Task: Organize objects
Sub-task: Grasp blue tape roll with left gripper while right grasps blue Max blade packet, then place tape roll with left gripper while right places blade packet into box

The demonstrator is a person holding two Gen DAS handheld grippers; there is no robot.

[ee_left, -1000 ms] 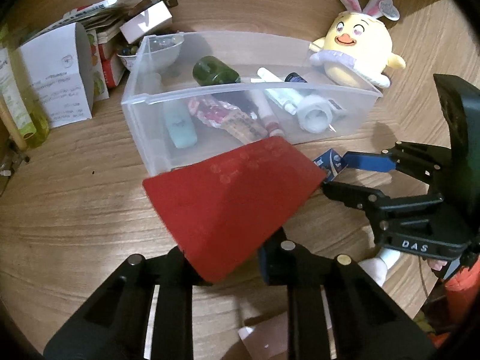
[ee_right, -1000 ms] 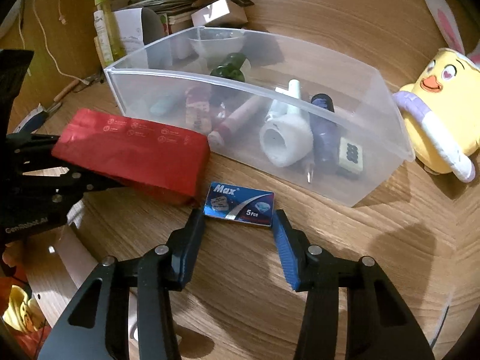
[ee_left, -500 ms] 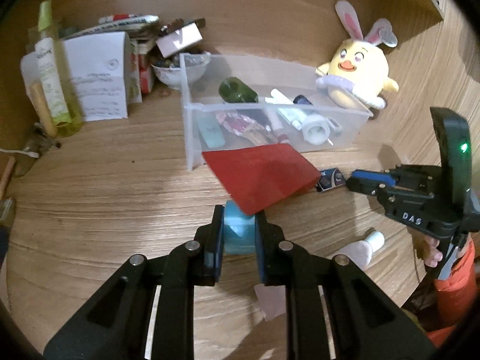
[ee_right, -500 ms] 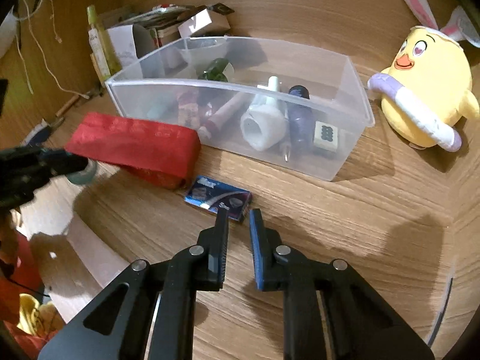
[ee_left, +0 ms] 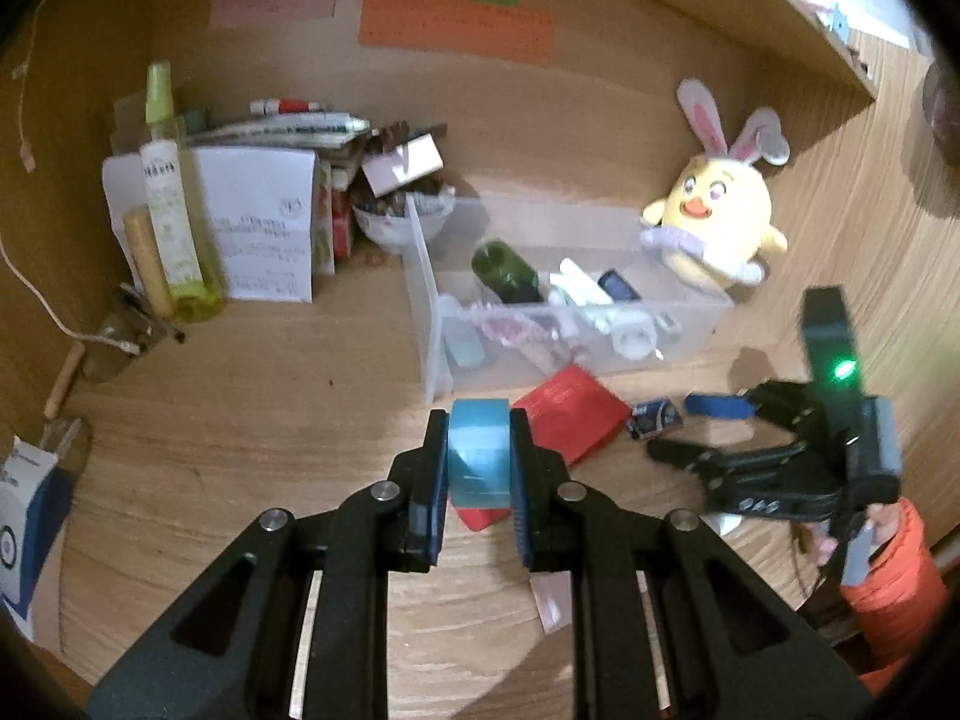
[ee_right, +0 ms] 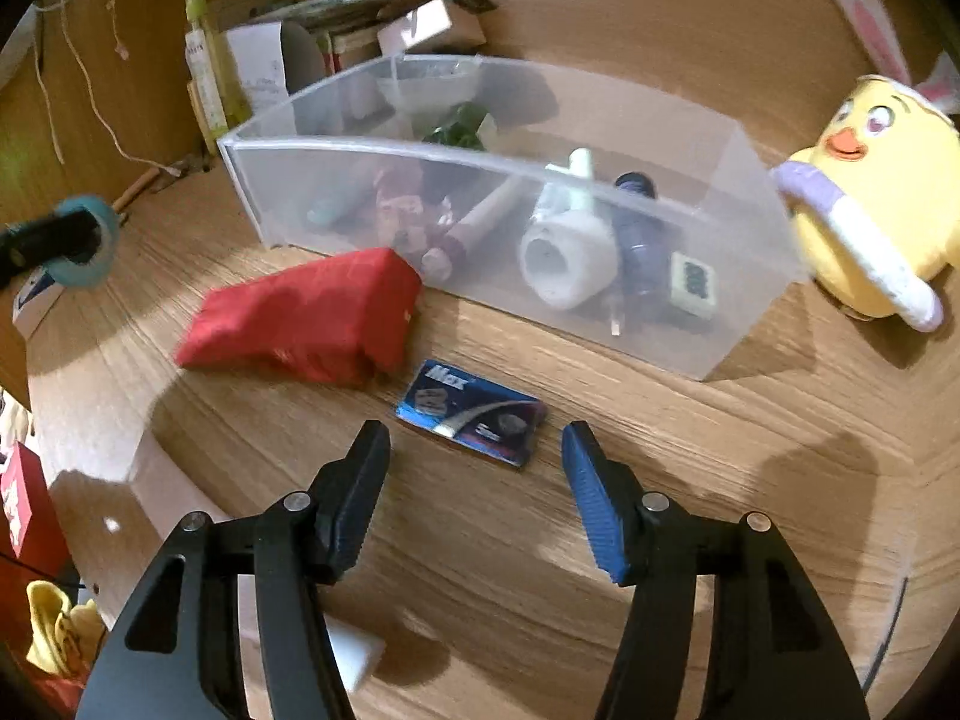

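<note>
My left gripper [ee_left: 478, 450] is shut on a blue tape roll [ee_left: 479, 459] and holds it above the wooden desk; the roll also shows at the left edge of the right wrist view as a blue ring [ee_right: 90, 240]. A red pouch [ee_right: 312, 315] lies on the desk in front of a clear plastic bin [ee_right: 690, 312] that holds several bottles and tubes. A small blue "Max" pack [ee_right: 471, 411] lies flat just ahead of my right gripper [ee_right: 474, 462], whose jaws are opening with nothing between them. The right gripper [ee_left: 690, 426] also appears in the left wrist view beside the pack [ee_left: 654, 417].
A yellow plush chick with bunny ears [ee_left: 714, 222] sits right of the bin. Bottles, papers, boxes and a bowl [ee_left: 240, 210] crowd the back left corner. A white and blue box [ee_left: 24, 516] stands at the left edge. A person's orange sleeve [ee_left: 894, 576] is at the right.
My left gripper let go of the red pouch, closed on the blue tape roll and rose with it. My right gripper shut empty short of the blue pack, then spread its jaws again.
</note>
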